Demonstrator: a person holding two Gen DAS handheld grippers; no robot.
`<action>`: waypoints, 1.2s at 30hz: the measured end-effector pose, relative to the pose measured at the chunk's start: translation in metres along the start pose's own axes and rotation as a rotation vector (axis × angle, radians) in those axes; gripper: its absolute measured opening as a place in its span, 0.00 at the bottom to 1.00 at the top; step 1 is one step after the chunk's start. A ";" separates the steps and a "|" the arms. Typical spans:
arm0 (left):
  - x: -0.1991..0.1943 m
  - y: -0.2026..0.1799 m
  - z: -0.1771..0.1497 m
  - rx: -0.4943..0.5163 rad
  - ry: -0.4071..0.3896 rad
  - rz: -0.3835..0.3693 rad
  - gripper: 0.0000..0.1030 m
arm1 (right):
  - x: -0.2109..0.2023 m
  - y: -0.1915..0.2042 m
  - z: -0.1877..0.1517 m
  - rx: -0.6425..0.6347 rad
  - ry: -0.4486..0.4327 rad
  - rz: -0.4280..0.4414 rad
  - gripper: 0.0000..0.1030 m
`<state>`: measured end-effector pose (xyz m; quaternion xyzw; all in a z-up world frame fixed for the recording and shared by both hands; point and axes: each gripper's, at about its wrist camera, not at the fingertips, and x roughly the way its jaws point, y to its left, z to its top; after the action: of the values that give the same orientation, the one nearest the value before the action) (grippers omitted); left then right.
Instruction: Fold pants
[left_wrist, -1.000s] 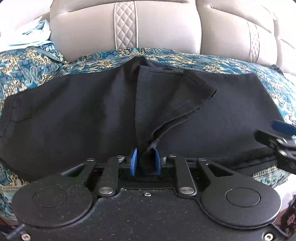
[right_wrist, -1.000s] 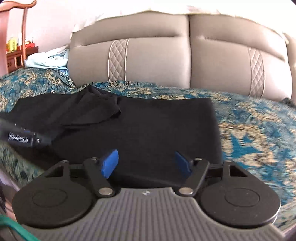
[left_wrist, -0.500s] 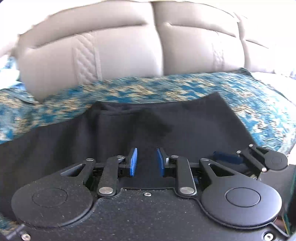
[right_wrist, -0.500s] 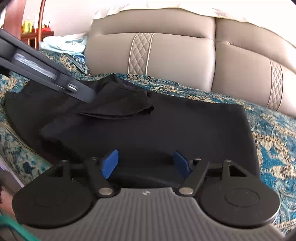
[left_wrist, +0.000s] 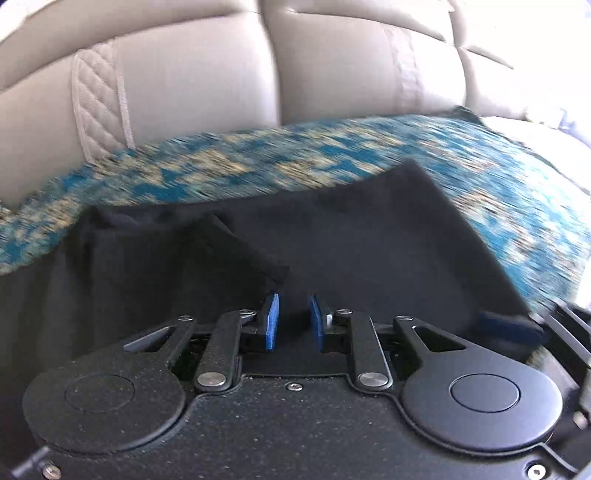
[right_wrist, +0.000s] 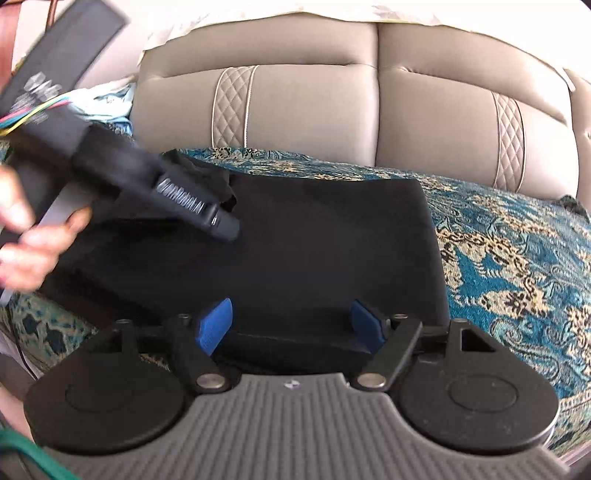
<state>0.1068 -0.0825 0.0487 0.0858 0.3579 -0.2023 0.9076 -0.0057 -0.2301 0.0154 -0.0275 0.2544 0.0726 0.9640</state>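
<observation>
Black pants (left_wrist: 369, 240) (right_wrist: 314, 240) lie spread flat on a blue patterned cover (right_wrist: 517, 266). My left gripper (left_wrist: 293, 321) has its blue pads a narrow gap apart and closing on dark cloth; a raised fold (left_wrist: 251, 254) of the pants runs up to them. From the right wrist it shows as a blurred black body (right_wrist: 225, 225), held by a hand (right_wrist: 33, 240) over the pants' left half. My right gripper (right_wrist: 291, 325) stands wide at the pants' near edge, jaws still opening; the hem lies between the pads, which do not touch it. Its blue pad (left_wrist: 509, 328) shows in the left wrist view.
A beige padded backrest (right_wrist: 314, 103) rises behind the cover. Pale blue cloth (right_wrist: 114, 107) lies at the far left by the backrest. The patterned cover (left_wrist: 258, 170) runs bare to the right of the pants. A green cable (right_wrist: 22, 450) crosses the lower left corner.
My left gripper has swept right across the pants, fold in its pads, and now sits close beside the right gripper. The right gripper's jaws have spread slightly wider.
</observation>
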 end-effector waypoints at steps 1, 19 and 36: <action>0.003 0.004 0.003 -0.002 -0.008 0.031 0.20 | 0.000 0.001 0.000 -0.003 0.000 0.002 0.80; 0.015 0.108 -0.001 -0.159 -0.022 0.404 0.33 | 0.002 0.012 0.010 -0.003 -0.020 0.044 0.80; -0.056 0.137 -0.054 -0.242 -0.030 0.452 0.94 | 0.020 0.077 0.042 -0.060 -0.079 0.094 0.87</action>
<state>0.0946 0.0747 0.0491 0.0512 0.3377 0.0489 0.9386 0.0203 -0.1479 0.0407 -0.0414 0.2150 0.1263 0.9675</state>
